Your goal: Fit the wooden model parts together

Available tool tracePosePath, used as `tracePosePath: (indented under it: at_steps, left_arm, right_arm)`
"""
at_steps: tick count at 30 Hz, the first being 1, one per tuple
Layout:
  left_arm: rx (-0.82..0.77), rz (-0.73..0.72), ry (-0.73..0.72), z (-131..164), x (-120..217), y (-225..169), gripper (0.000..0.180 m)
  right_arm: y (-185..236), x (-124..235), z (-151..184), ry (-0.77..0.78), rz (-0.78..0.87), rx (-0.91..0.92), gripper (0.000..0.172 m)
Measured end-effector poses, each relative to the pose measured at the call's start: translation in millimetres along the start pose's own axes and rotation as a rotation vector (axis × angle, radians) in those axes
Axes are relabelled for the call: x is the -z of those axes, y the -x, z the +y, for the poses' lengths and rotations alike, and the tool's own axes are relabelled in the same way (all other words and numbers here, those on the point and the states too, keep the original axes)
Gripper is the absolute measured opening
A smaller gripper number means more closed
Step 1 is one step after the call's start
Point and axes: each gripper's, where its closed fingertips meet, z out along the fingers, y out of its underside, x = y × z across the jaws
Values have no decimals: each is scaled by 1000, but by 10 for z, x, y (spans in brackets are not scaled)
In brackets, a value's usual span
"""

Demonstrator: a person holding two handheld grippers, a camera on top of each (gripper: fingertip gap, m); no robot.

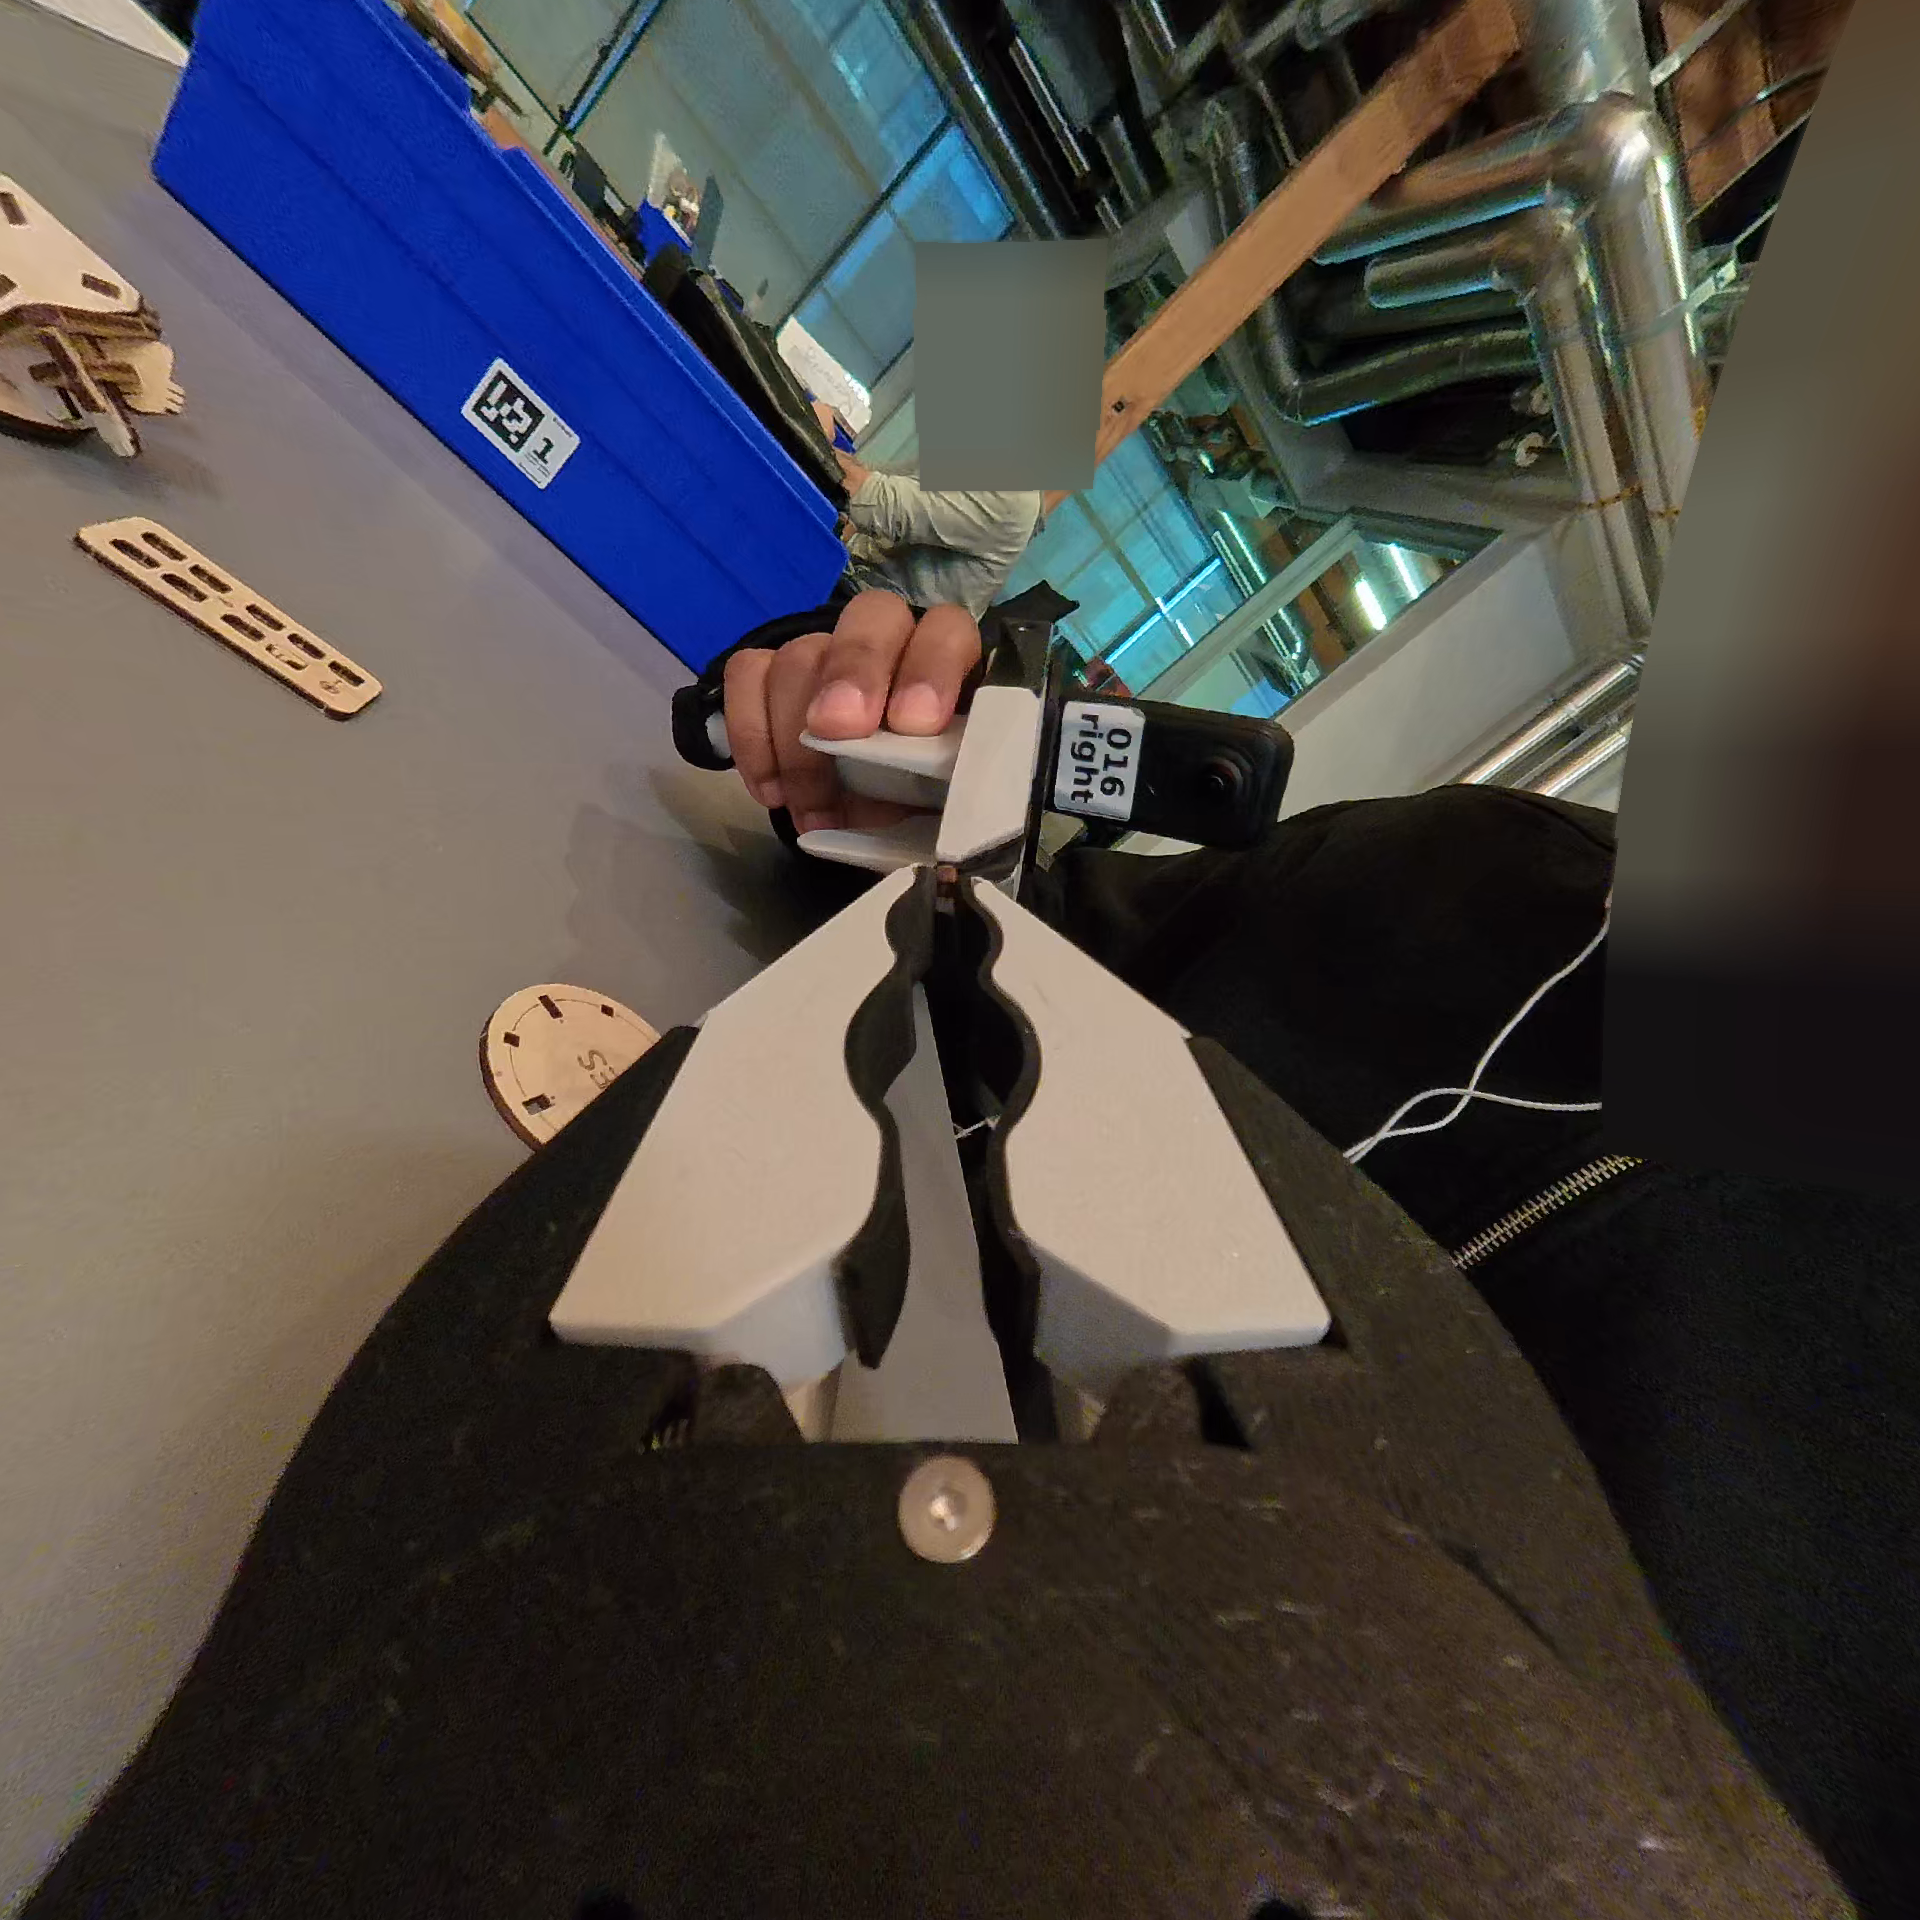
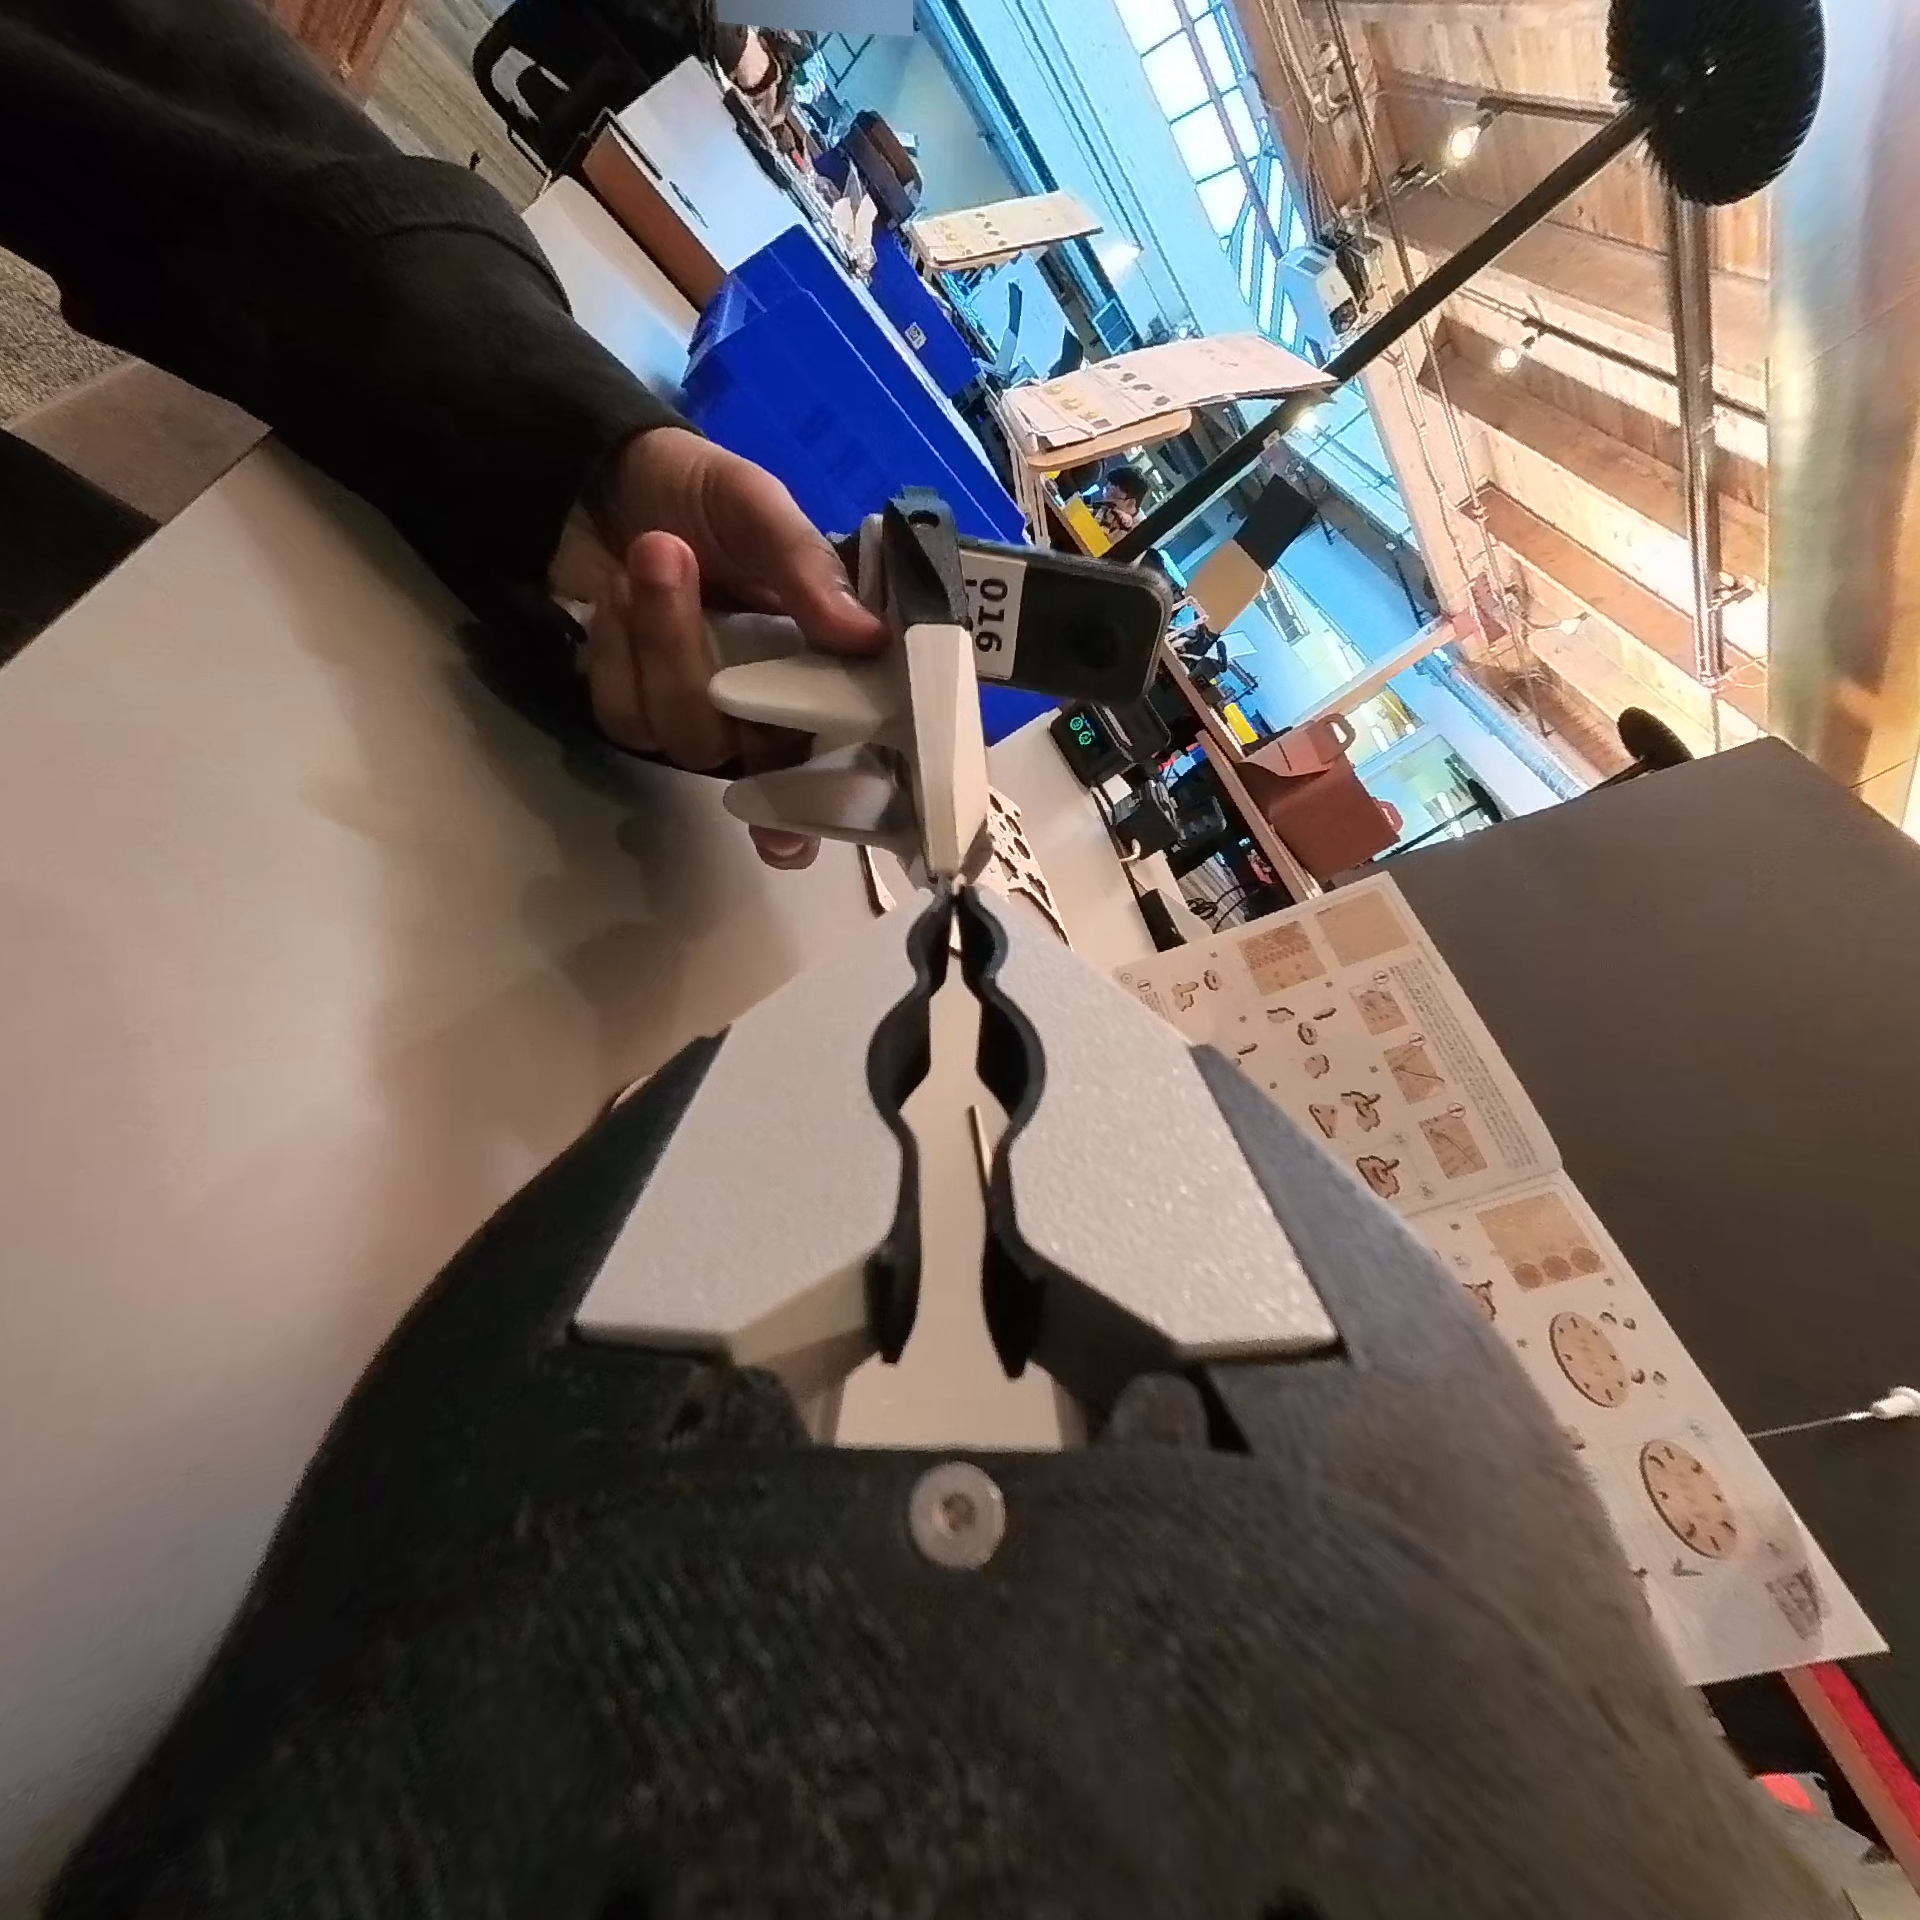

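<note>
Two claws, three loose wooden pieces, one blue bin, one instruction sheet.

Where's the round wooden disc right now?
In the left wrist view the round wooden disc lies flat on the grey table, low left of centre, partly hidden by the left gripper.

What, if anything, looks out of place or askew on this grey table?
Nothing looks spilled or damaged. Only the wooden pieces at far left lie stacked askew, unlike the slotted strip and round disc, which lie flat.
</note>
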Motion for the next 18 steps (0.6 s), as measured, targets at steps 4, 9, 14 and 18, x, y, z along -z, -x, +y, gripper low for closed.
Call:
tracePosePath:
  at_steps: [4,9,14,18]
  left_arm:
    - [-3,-7,2,4,0,12,1]
    - [-8,-14,-3,-8,6,18,0]
    - [-16,-17,-6,-16,9,18,0]
    - [-15,-18,-9,-20,16,21,0]
  right_arm:
    - [-24,1,12,7,11,-2,0]
    - [-13,-7,14,10,11,7,0]
    - [-7,-4,13,10,6,6,0]
    - [7,-5,14,9,-1,7,0]
